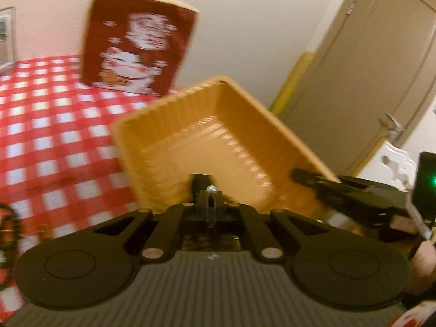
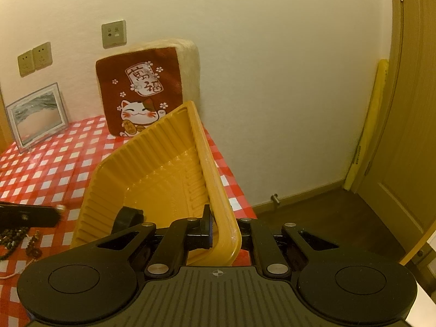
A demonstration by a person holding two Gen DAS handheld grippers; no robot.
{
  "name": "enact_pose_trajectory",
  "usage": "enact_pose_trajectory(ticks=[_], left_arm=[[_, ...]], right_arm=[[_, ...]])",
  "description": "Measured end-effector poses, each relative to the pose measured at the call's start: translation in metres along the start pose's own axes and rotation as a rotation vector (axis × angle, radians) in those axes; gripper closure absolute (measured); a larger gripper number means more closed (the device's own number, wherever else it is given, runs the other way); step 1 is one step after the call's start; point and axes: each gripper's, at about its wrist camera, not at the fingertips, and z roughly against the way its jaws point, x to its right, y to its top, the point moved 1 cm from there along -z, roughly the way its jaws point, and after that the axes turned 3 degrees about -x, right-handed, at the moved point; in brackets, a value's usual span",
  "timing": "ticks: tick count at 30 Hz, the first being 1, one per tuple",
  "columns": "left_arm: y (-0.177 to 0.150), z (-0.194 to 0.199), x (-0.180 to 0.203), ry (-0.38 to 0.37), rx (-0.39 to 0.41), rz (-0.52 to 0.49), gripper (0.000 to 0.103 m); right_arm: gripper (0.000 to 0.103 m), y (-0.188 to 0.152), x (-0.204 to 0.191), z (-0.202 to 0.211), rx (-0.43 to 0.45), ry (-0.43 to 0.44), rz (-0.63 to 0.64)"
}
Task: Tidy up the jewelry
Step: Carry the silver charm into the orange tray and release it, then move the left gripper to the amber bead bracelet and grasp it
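- Beads [image 2: 12, 238] lie on the checked table [image 2: 49, 174], left of the tray [image 2: 152, 179].
- Right gripper [image 2: 218, 234] clamps the tilted tray's rim near the table's right edge.
- Left gripper [image 1: 201, 182] closed, empty.
- Wall, cushion [image 2: 147, 92] behind; door [image 2: 414, 109] right.

A lucky-cat cushion [image 2: 148, 92] leaned against the far wall, a framed picture [image 2: 36, 115] stood far left on the checked worktop [image 2: 49, 169], a door [image 2: 408, 109] right

Warm, dim yellow indoor light in both views. The left wrist view smears with motion blur: the cushion [image 1: 139, 46] and checked tabletop [image 1: 54, 125] go soft. The right wrist view is sharp. Fisheye bends the door [image 2: 408, 109], corners dark.
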Motion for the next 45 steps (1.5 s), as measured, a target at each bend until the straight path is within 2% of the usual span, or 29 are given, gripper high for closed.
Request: enact_pose_trajectory(ticks=[7, 13, 18, 20, 23, 29, 35, 38, 45], left_arm=[[-0.001, -0.034, 0.027, -0.089, -0.076, -0.009, 0.101], [-0.005, -0.050, 0.033, -0.114, -0.121, 0.018, 0.101], [-0.005, -0.047, 0.033, -0.116, -0.114, 0.051, 0.097], [-0.003, -0.044, 0.031, -0.126, -0.105, 0.074, 0.089], [-0.002, -0.034, 0.028, -0.115, -0.083, 0.088, 0.088], [-0.005, 0.001, 0.011, -0.016, -0.023, 0.090, 0.085], [-0.023, 0.039, -0.023, 0.134, 0.016, 0.151, 0.082], [-0.036, 0.057, -0.042, 0.221, 0.026, 0.199, 0.077], [-0.063, 0.085, -0.077, 0.384, 0.019, 0.265, 0.075]], right_arm=[[0.096, 0.000, -0.002, 0.004, 0.011, 0.012, 0.005], [0.095, -0.001, 0.000, 0.005, 0.012, 0.019, 0.001], [0.095, -0.001, 0.001, 0.005, 0.012, 0.024, -0.002], [0.095, -0.001, 0.001, 0.005, 0.012, 0.024, -0.001], [0.095, -0.001, 0.001, 0.004, 0.012, 0.024, 0.000], [0.096, -0.001, 0.001, 0.002, 0.007, 0.023, -0.003], [0.096, 0.000, 0.001, 0.000, 0.002, 0.020, -0.007], [0.096, 0.000, 0.001, -0.001, 0.000, 0.017, -0.007], [0.096, 0.000, 0.000, -0.002, -0.001, 0.011, -0.003]])
